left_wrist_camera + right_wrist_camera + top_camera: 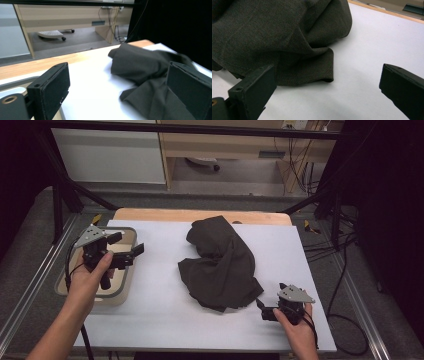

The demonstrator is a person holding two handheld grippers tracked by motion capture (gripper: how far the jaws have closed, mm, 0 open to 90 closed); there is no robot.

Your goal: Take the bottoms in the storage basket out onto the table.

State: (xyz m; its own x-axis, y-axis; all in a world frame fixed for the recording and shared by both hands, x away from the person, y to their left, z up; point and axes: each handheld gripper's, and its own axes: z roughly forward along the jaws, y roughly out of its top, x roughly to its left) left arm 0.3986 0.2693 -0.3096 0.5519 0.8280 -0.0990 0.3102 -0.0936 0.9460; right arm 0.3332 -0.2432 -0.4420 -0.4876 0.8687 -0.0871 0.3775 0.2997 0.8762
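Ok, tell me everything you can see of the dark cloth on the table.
The dark cloth is a dark grey-brown woven fabric with a fine weave and a stitched hem, lying crumpled in soft folds on the middle of the white table cover. Neither gripper touches it: the right gripper sits open just off its near corner, and the left gripper is open, well apart over a tray.

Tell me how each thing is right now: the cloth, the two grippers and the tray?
Dark cloth: crumpled in a heap on the white table, not held.
Left gripper: jaws open, above the tray.
Right gripper: jaws open, near the cloth's edge.
Tray: at the table's left edge.
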